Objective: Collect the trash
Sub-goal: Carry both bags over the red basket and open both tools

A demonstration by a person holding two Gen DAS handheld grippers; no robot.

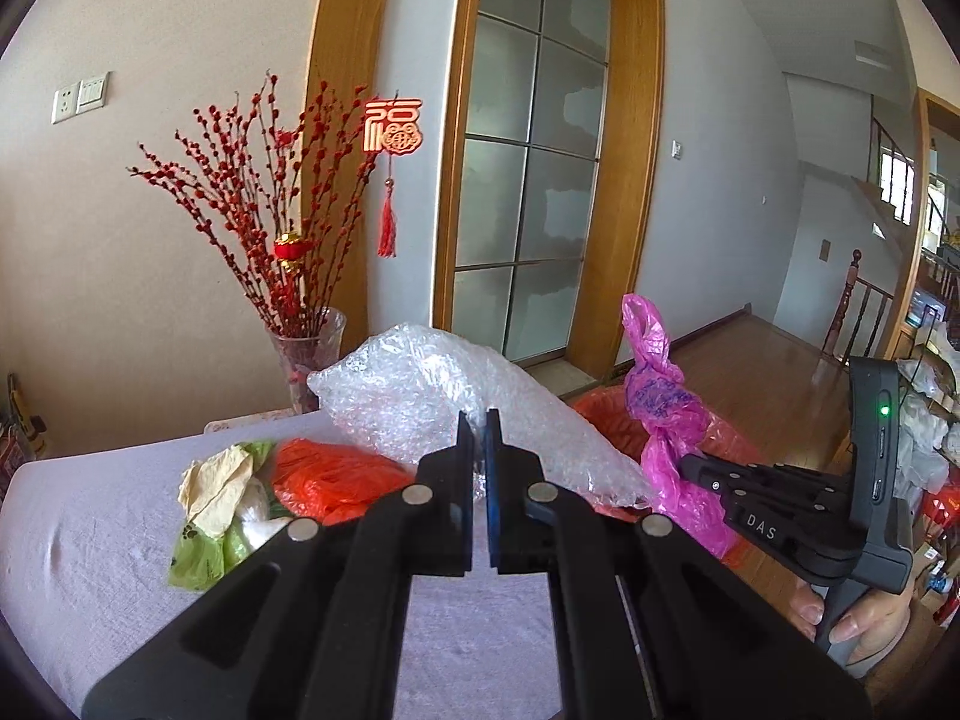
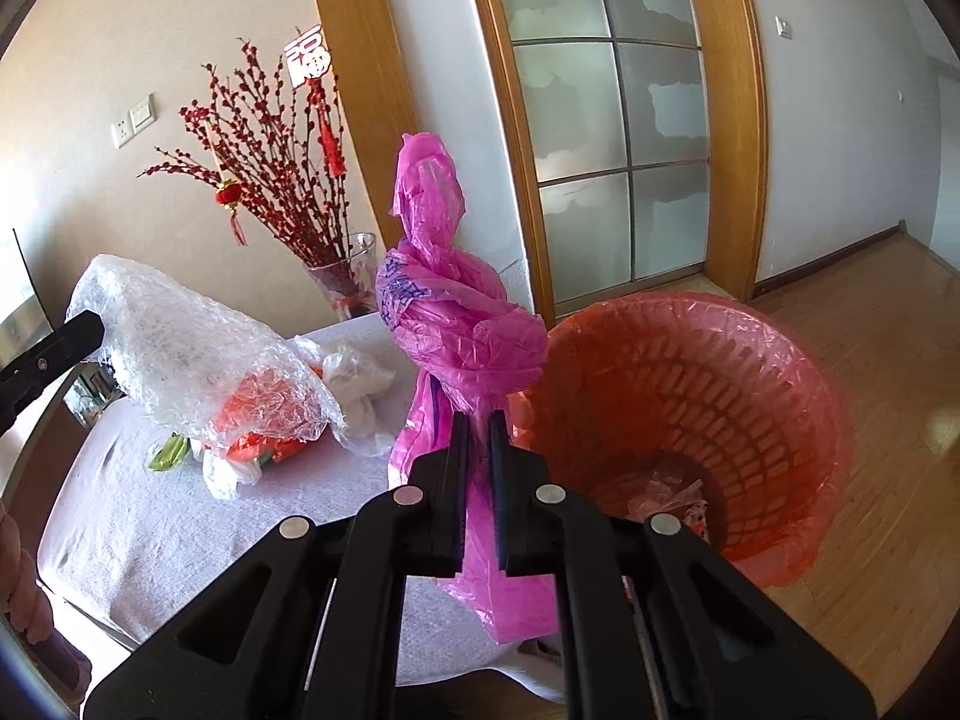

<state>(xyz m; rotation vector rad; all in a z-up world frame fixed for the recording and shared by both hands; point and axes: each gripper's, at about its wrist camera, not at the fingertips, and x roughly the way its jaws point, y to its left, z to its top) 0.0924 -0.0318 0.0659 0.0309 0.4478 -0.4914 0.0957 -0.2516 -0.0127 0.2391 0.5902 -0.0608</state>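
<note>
My left gripper (image 1: 480,429) is shut on a crumpled sheet of clear bubble wrap (image 1: 432,396), which it holds lifted above the grey-clothed table (image 1: 90,528). My right gripper (image 2: 478,426) is shut on a knotted pink plastic bag (image 2: 462,324) that hangs upright beside the table's right edge. Just right of the pink bag, a red basket (image 2: 690,408) lined with a red bag stands on the floor, with some scraps at its bottom. Under the bubble wrap (image 2: 198,354), an orange-red bag (image 1: 330,480), yellow paper (image 1: 216,486), a green bag (image 1: 192,564) and white wads (image 2: 354,378) lie on the table.
A glass vase of red berry branches (image 1: 306,354) stands at the table's far edge by the wall. Behind it are a wooden-framed glass door (image 1: 528,180) and wood floor (image 2: 888,360). A person's hand (image 1: 852,618) holds the right gripper's handle.
</note>
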